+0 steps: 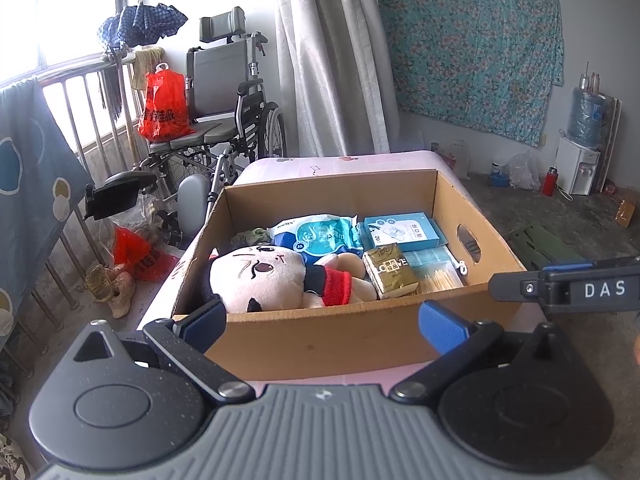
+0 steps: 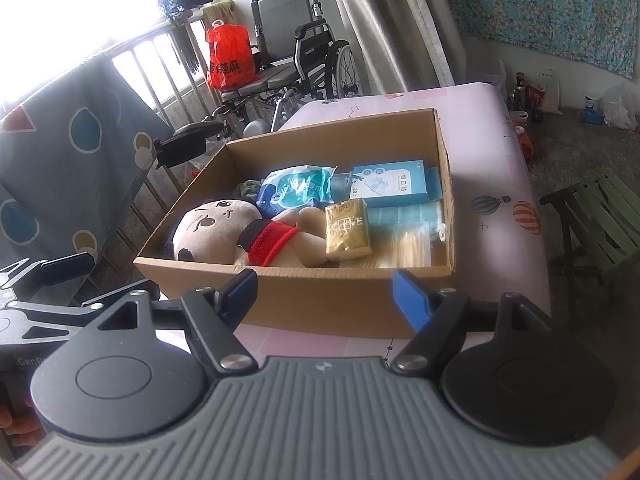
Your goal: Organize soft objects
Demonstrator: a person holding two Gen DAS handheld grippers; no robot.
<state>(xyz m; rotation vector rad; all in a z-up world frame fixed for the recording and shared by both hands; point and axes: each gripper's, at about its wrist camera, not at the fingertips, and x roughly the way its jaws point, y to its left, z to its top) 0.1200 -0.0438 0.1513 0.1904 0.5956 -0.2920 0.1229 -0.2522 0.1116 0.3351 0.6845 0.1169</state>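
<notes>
Two grippers wait in front of a cardboard box [image 1: 340, 336] on a pink table [image 2: 492, 152]. The left gripper [image 1: 324, 320] has its fingers wide apart and holds nothing. The right gripper [image 2: 324, 300] is wide open and empty too. Inside the box, a soft doll [image 1: 272, 280] lies on the left. Next to it sit a blue bag [image 1: 320, 236], a gold pack [image 1: 390, 272] and a blue carton [image 1: 404, 230] on the right.
</notes>
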